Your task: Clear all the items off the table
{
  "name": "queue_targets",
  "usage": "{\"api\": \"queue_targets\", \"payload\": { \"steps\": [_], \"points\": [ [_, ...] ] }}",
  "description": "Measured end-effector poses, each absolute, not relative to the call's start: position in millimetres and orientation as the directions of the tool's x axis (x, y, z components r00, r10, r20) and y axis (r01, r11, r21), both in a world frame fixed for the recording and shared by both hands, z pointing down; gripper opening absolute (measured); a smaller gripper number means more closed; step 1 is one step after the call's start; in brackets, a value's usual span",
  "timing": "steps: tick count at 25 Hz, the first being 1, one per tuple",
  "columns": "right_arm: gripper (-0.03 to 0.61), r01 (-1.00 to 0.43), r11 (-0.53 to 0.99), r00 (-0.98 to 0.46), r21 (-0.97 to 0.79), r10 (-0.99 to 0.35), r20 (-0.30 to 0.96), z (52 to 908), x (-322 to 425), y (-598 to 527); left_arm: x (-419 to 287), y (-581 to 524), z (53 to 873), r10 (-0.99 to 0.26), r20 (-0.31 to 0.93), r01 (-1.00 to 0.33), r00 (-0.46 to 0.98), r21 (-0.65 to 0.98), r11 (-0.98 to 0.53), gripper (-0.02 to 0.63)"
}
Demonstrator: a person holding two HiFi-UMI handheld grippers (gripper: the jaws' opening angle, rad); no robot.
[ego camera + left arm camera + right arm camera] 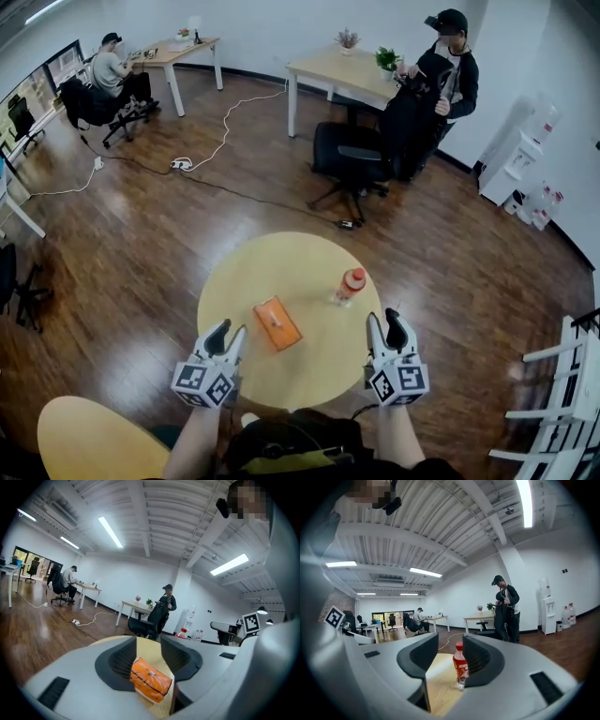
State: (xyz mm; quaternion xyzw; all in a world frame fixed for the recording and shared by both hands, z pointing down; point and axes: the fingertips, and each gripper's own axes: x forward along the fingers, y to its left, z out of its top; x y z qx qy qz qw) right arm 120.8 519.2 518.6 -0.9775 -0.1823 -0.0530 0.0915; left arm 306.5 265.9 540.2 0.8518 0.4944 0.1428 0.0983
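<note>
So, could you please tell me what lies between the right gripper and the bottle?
Only bare tabletop: the head view shows nothing between the right gripper, whose jaws stand open, and the bottle.

The left gripper (228, 331) and right gripper (385, 323) are held level and side by side, well apart, both pointing forward away from the body; each marker cube (204, 383) faces up towards the head. Bare forearms (195, 439) reach out from below; both pairs of jaws stand partly apart and unclamped, the right pair a little wider.
</note>
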Motion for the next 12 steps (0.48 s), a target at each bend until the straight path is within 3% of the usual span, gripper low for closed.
{"api": "queue_targets", "payload": {
  "steps": [4,9,12],
  "points": [
    [0.167,0.373,-0.913,0.922,-0.162,0.346,0.175,536,114,530,320,287,586,0.815,0.282,0.714,0.506,0.394,-0.579,0.292],
    [0.167,0.399,-0.894,0.91,-0.203,0.358,0.209,559,104,540,337,314,668,0.695,0.515,0.453,0.502,0.528,-0.718,0.402],
    [0.167,0.39,-0.892,0.915,-0.23,0.347,0.208,565,99,536,342,325,703,0.621,0.633,0.375,0.462,0.495,-0.784,0.422]
  ]
}}
